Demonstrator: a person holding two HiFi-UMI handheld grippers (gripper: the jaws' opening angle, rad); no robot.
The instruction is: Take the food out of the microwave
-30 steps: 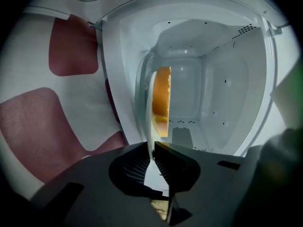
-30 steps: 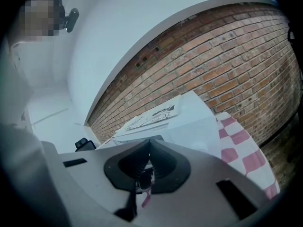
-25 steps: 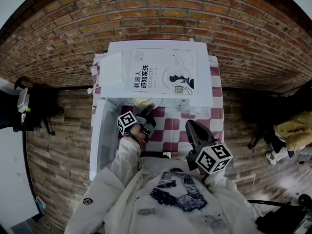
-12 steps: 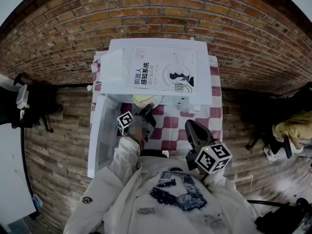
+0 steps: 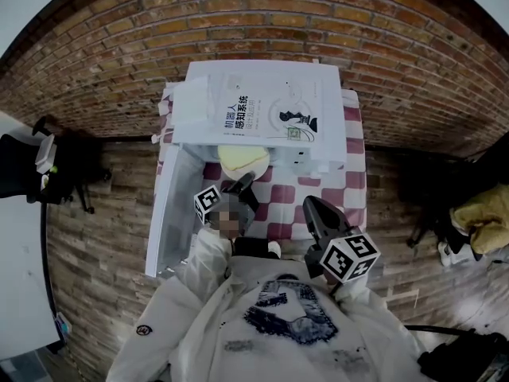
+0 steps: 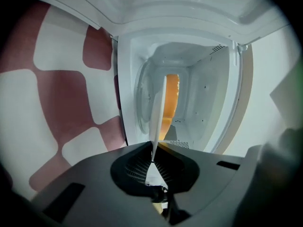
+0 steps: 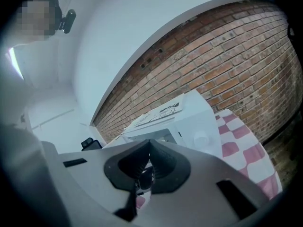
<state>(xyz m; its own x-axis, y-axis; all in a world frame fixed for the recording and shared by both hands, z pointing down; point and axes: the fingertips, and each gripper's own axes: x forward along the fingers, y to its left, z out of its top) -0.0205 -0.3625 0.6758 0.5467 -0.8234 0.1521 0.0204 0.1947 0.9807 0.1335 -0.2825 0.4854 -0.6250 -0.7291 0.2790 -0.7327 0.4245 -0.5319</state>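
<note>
The white microwave (image 5: 262,110) stands on a red-and-white checked table, its door (image 5: 171,213) swung open to the left. A white plate (image 5: 243,162) with yellowish food sticks out of the cavity mouth. My left gripper (image 5: 243,182) is shut on the plate's near rim. In the left gripper view the plate (image 6: 158,108) runs edge-on out of the left gripper (image 6: 152,148), with the orange food (image 6: 172,98) beside it and the cavity (image 6: 203,93) behind. My right gripper (image 5: 313,212) hangs shut and empty over the table, right of the plate; the right gripper (image 7: 149,143) faces the microwave (image 7: 189,122).
A printed sheet (image 5: 266,114) lies on top of the microwave. The checked cloth (image 5: 350,189) shows to the right of the oven, and brick floor (image 5: 103,237) surrounds the table. A black stand (image 5: 48,169) sits at the far left.
The left gripper has drawn back toward me with the plate, so more of the plate and food now shows outside the microwave. The right gripper has shifted slightly, still shut.
</note>
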